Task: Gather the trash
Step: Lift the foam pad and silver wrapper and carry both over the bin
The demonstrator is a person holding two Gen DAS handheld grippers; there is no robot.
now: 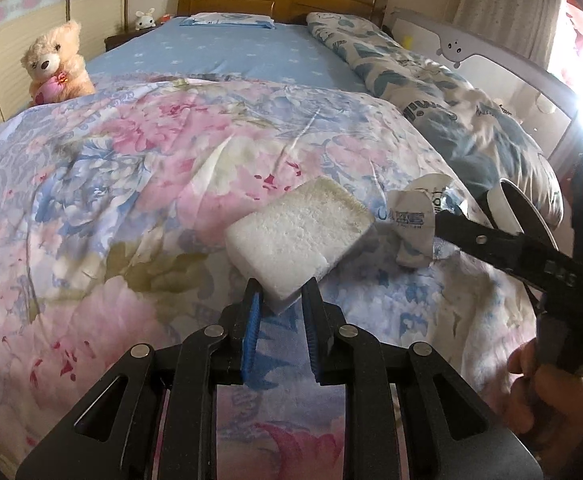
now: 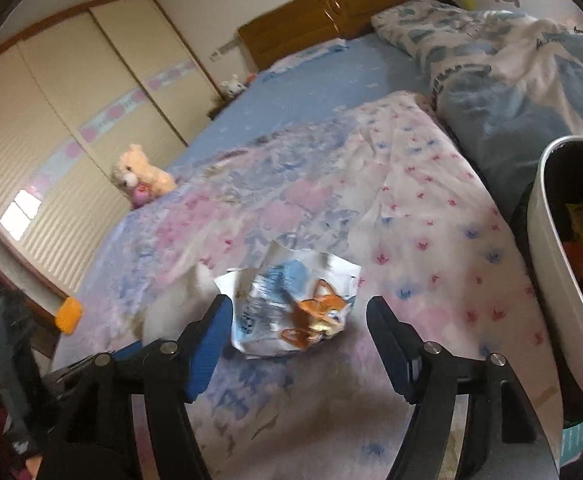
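Observation:
My left gripper (image 1: 281,292) is shut on the near corner of a white foam block (image 1: 299,232), which it holds just above the flowered quilt (image 1: 151,168). A crumpled white and blue wrapper (image 2: 291,300) with an orange cartoon print lies on the quilt, between the wide-apart fingers of my open right gripper (image 2: 299,302). Neither blue pad presses on it. In the left wrist view the same wrapper (image 1: 411,220) sits right of the foam, with a black finger (image 1: 479,238) of the right gripper reaching over it and a hand (image 1: 551,392) on the handle.
A white bin (image 2: 551,280) with colourful trash inside stands at the bed's right edge. A teddy bear (image 1: 57,64) sits at the far left of the bed. A rumpled blue and white duvet (image 1: 431,92) lies along the right side. A wardrobe (image 2: 71,120) lines the left wall.

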